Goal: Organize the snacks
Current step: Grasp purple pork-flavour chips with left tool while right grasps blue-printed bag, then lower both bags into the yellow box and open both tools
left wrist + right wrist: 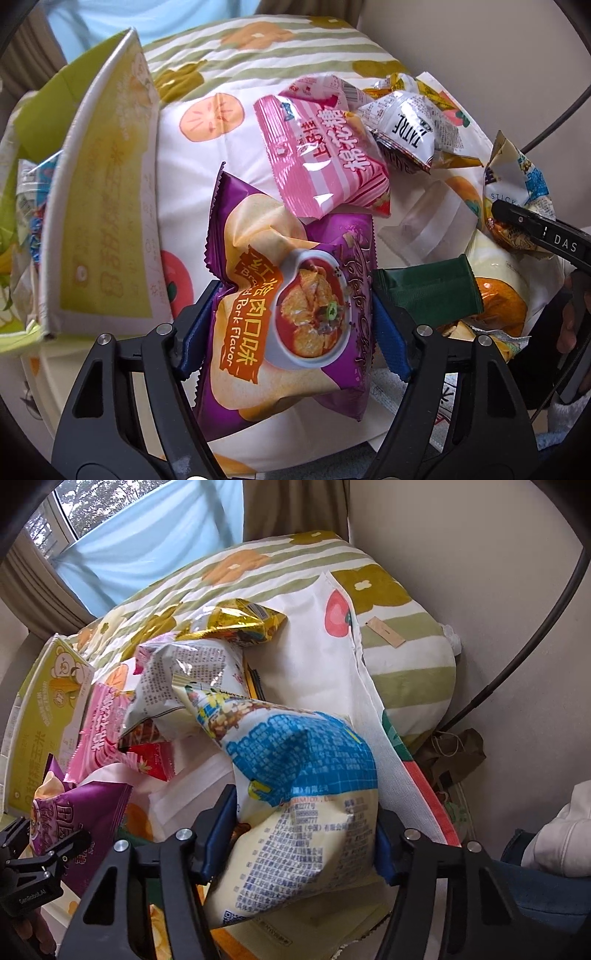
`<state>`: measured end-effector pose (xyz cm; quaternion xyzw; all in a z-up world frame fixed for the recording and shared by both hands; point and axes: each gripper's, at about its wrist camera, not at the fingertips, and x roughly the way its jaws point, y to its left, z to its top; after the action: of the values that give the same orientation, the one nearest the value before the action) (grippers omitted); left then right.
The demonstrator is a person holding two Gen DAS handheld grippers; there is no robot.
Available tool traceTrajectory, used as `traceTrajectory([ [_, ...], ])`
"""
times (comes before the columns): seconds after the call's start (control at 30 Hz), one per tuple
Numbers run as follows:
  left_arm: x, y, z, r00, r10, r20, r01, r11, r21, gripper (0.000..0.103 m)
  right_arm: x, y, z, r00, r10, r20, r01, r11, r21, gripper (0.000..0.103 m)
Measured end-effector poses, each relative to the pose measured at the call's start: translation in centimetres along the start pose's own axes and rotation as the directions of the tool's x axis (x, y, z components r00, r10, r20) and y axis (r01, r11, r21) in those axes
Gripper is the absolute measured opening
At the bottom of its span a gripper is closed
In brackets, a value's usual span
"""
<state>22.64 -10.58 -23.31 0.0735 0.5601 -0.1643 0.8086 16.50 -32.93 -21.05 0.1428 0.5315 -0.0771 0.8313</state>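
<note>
We are pinching a purple chip bag (291, 310) with our left gripper (295, 325), its blue fingers (194, 332) pressing in on both sides of the bag, just beside the yellow-green cardboard box (107, 206). Our right gripper (306, 834) is squeezing a blue-and-cream snack bag (303, 797) between its fingers (218, 834). A pink striped bag (321, 155) is lying against the purple bag's top edge on the fruit-print bedding (192, 192), with a silver packet (410, 129) touching it and a dark green packet (428, 291) near our left gripper.
</note>
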Motion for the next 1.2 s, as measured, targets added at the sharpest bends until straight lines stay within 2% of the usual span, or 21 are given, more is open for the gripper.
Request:
traceTrajectory([
  [0.3,-4.2,-1.0,-0.4,0.993,0.061,0.104,-0.059,0.998,-0.03,0.073,-3.9,-0.3,-0.2,0.996,0.048,0.077,-0.046,0.998,-0.033,0.059],
  [0.47,-6.6,-1.7,-0.5,0.981,0.103,0.165,-0.098,0.995,-0.037,0.074,-5.7,-0.1,0.0,0.99,0.08,0.112,-0.073,0.995,-0.069,0.059],
  [0.73,-10.4,-1.3,-0.8,0.957,0.166,0.237,-0.144,0.984,-0.107,0.074,-8.4,1.1,0.6,0.976,0.158,0.153,-0.134,0.979,-0.151,0.059],
  [0.97,-14.1,2.2,-0.2,0.925,0.24,0.294,-0.19,0.963,-0.189,0.074,-10.0,4.8,1.7,0.957,0.244,0.156,-0.2,0.946,-0.253,0.059],
  [1.1,-15.7,5.9,0.5,0.905,0.283,0.317,-0.216,0.949,-0.23,0.074,-10.8,8.4,2.5,0.941,0.297,0.162,-0.24,0.923,-0.302,0.059],
  [1.2,-16.4,9.2,1.0,0.897,0.304,0.32,-0.226,0.94,-0.257,0.074,-11.2,11.8,3.2,0.925,0.339,0.17,-0.266,0.9,-0.346,0.059],
])
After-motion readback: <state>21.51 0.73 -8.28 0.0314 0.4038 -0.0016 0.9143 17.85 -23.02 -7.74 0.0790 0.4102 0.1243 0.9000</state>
